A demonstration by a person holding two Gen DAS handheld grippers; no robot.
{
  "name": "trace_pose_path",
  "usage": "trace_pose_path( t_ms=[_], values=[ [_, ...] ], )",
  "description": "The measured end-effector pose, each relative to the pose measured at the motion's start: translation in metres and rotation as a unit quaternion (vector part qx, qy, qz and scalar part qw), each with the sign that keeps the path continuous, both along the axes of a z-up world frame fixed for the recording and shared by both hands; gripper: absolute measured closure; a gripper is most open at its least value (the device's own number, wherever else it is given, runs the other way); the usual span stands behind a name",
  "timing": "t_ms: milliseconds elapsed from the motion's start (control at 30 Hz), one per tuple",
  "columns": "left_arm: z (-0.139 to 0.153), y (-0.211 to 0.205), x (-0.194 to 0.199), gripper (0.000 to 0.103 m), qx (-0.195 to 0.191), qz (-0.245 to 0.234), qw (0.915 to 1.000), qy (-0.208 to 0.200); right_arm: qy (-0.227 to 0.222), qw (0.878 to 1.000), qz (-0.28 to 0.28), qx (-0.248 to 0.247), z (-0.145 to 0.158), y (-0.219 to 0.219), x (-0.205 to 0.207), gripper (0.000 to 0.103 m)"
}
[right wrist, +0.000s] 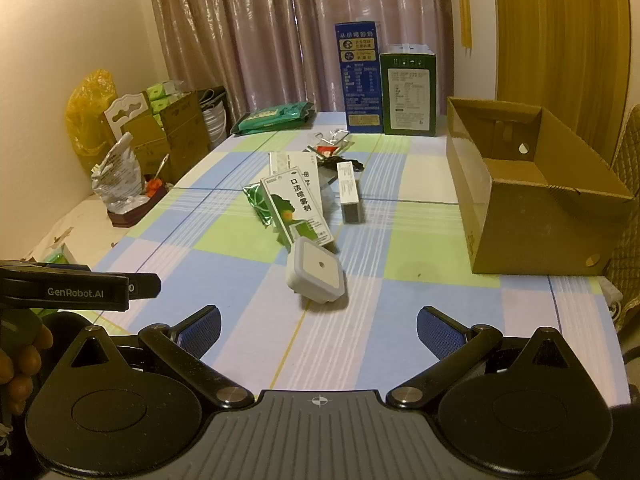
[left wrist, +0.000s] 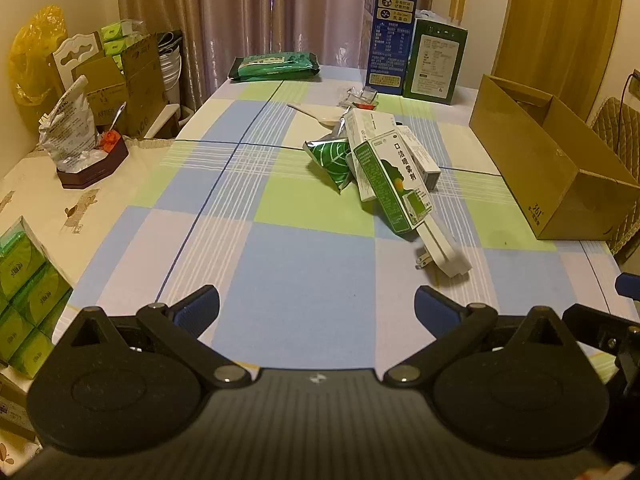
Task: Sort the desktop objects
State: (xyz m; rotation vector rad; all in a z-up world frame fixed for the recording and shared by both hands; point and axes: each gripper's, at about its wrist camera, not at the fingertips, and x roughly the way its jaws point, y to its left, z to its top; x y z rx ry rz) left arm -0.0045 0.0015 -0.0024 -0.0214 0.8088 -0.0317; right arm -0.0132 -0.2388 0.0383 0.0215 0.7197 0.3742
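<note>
Nearest, both the left gripper (left wrist: 317,309) and right gripper (right wrist: 319,330) hover with jaws wide, nothing between them, presumably poised to pick. Just beyond lies the white plug adapter (right wrist: 316,276), touching the spray box (right wrist: 298,210) in the cluttered pile mid-table; the open cardboard box (right wrist: 532,216), farther right, likely serves as bin.

I see both wrist cams angled down over the checked table (left wrist: 304,264) near edge, facing the curtains (right wrist: 280,40), left cam offset leftward, both sharing the central box pile (left wrist: 384,168) and cardboard box (right wrist: 532,200).
</note>
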Motion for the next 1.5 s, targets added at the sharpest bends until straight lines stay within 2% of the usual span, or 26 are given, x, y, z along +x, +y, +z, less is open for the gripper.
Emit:
trace_pose_path(
  t_ms=[1500],
  values=[
    [-0.0017, 0.0056, 0.0012, 0.001, -0.015, 0.000, 0.9999, 0.002, 0.007, 1.000, 0.003, -0.004, -0.0066, 0.0019, 0.0003, 0.002]
  ],
)
